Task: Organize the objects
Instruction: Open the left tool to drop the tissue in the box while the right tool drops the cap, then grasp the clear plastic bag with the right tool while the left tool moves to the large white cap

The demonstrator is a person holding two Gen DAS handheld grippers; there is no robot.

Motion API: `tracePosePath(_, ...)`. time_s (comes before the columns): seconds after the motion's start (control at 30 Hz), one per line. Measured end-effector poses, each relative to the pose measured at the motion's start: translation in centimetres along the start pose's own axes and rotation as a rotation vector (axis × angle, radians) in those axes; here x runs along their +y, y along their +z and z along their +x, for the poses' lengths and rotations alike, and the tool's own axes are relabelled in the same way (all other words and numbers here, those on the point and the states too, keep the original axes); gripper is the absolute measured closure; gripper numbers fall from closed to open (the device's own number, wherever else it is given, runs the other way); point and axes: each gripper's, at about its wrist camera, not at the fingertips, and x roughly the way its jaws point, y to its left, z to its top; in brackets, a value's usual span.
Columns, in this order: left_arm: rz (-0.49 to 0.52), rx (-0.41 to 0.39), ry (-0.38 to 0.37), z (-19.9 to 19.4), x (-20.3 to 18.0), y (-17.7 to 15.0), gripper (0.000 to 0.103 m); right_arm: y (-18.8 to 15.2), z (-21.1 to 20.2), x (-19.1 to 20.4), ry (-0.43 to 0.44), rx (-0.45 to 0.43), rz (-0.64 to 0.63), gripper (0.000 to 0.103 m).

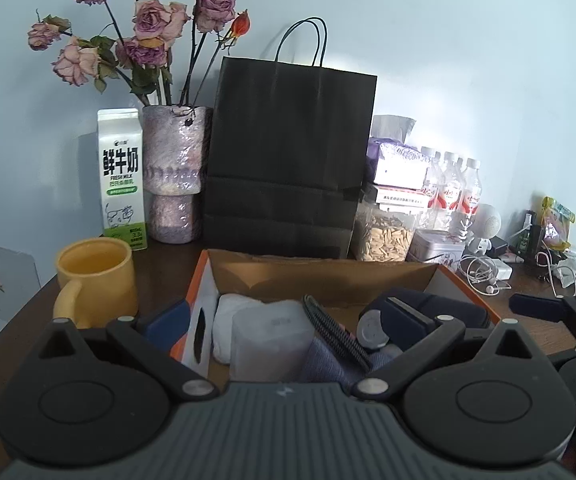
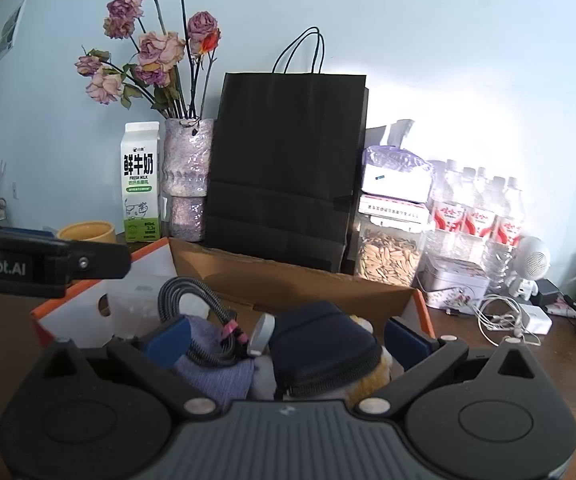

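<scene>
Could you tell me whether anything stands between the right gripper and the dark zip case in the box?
Nothing visible does. The right gripper is open with the dark zip case directly between its blue pads, inside the cardboard box. The braided cable lies to the left of the case, not in front of it.

Matt black paper bag [image 1: 288, 152]; raw brown cardboard box [image 1: 323, 276]; glossy yellow ceramic mug [image 1: 96, 276]; dark wood surface [image 1: 20, 332]; braided cable [image 2: 192, 300]; textured fabric pouch [image 2: 323, 344].
</scene>
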Motion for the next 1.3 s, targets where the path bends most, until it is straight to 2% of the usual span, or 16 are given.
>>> tracePosePath(0.37, 0.021, 0.050, 0.021, -4.2, 1.0, -2.4, 0.000, -2.5, -5.1, 1.2, 0.028, 0.023, 0.003, 0.000)
tracePosePath(0.8, 0.014, 0.137, 0.064, -8.1, 3.1, -6.2, 0.000, -5.9, -8.3, 4.1, 0.086, 0.087, 0.015, 0.000)
tracePosePath(1.03, -0.001, 0.163, 0.072, -9.3, 3.8, -7.6, 0.000, -7.4, -8.0, 5.9, 0.159, 0.135, 0.013, 0.000)
tracePosePath(1.3, -0.022, 0.172, 0.097, -10.5, 4.8, -8.4, 0.000, -7.8, -5.2, 7.4, 0.181, 0.167, -0.008, 0.001)
